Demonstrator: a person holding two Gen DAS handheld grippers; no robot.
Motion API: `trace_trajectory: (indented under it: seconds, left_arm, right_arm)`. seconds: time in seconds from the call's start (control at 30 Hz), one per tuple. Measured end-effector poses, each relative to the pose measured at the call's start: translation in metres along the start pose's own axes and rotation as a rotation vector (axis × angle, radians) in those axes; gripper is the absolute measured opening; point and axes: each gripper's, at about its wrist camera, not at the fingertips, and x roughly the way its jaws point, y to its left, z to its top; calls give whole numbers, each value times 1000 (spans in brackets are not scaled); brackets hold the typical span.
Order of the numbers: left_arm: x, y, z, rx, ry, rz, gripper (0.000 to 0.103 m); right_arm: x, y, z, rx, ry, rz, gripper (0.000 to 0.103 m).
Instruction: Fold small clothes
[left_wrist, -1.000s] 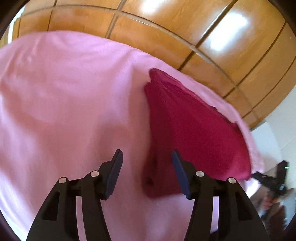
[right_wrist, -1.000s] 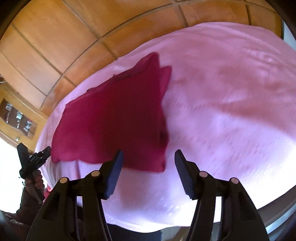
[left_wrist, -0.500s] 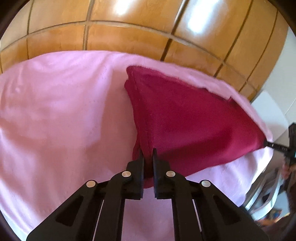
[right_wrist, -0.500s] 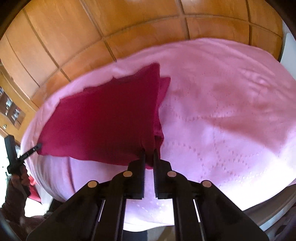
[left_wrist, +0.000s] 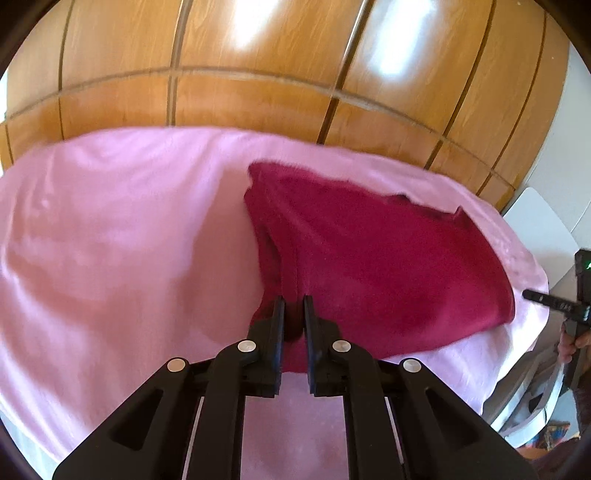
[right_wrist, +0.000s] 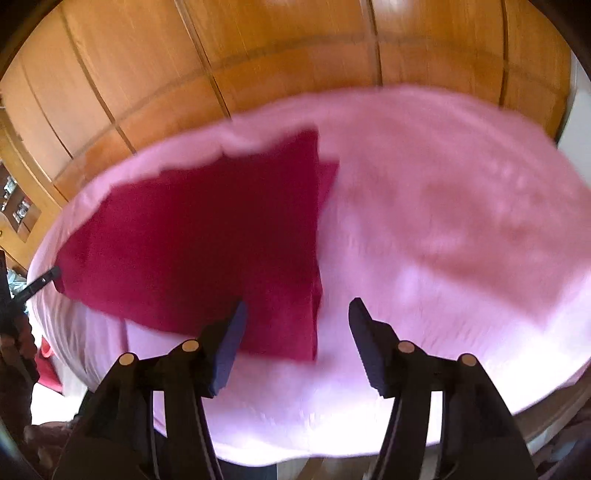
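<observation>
**Two grippers at the near edge of a partly folded garment**

One crimson garment (left_wrist: 369, 258) lies on a pink bed cover (left_wrist: 110, 240), before a wall of wooden panels (left_wrist: 258, 92). Its doubled edge on the side nearer the middle of the bed suggests at least one fold is made. The left gripper (left_wrist: 294, 306) has its jaws nearly together, pinching the garment's near corner, which is raised off the cover. The right gripper (right_wrist: 295, 314) has its jaws opening; the opposite near corner shows between the fingers (right_wrist: 229, 332) in the blurred right wrist view, but the pads do not press on it, and it appears to lie below them. In the left wrist view this gripper stands clear of the cloth at the bed's edge. Judged progress: midway. A further fold and a final smoothing appear to remain.
</observation>
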Motion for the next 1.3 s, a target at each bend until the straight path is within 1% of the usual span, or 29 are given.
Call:
trace_trajectory:
  seconds: [0.03,0.1,0.17,0.23,0.3,0.4,0.43,0.47,0.5,0.53,0.57,0.6,0.67,0.7,0.73,0.77,0.83,0.93,1.07,1.23,1.3]
  left_arm:
    - [1,-4,2,9,-5,-6,7]
    - [8,-16,9,39,-11,19,7]
    - [20,-24,16,52,1,58,7]
    - [26,-26,20,40,13,71,7]
    - [29,-25,20,36,24,103,7]
    - [27,-16,14,25,43,119,7]
    - [26,-13,10,29,54,138,7]
    - [26,-10,7,31,66,148,7]
    - [27,-7,2,29,84,165,11]
    - [27,-4,-3,27,97,187,13]
    - [28,-1,-9,24,109,207,13]
    - [28,0,-12,25,115,213,13]
    - [22,0,-17,34,105,224,14]
    - [18,-2,-17,43,93,240,21]
    - [16,-3,-15,49,82,254,24]
    - [12,-6,-12,61,66,268,24]
    - [6,-11,-7,78,44,271,24]
    - [0,-19,3,106,15,273,24]
    - [0,-25,17,136,-11,277,24]
    - [6,-32,30,180,-27,291,24]
    - [12,-33,35,194,-23,294,24]
  right_arm:
    - [3,7,10,-16,-17,10,58]
    - [13,23,22,-48,-25,12,58]
    - [37,41,38,-88,-15,-10,57]
    - [62,49,55,-107,-3,-43,57]
    - [79,49,71,-106,-3,-67,58]
    - [103,39,92,-97,-1,-118,61]
    - [110,32,96,-116,3,-183,65]
    - [122,27,99,-143,15,-269,67]
    - [139,17,101,-142,50,-366,68]
    - [149,4,98,-100,83,-371,72]
    - [156,-11,96,-28,99,-323,77]
    - [158,-28,93,70,90,-249,82]
    - [155,-43,87,145,68,-200,85]
    - [154,-45,83,158,54,-189,85]
    - [153,-45,82,160,46,-189,86]
    - [152,-45,81,163,42,-192,87]
    - [150,-44,81,167,40,-213,91]
    - [142,-42,83,155,27,-248,92]
    - [123,-29,90,91,-27,-309,92]
    - [98,-13,95,26,-111,-318,91]
    - [95,-7,99,5,-119,-309,87]
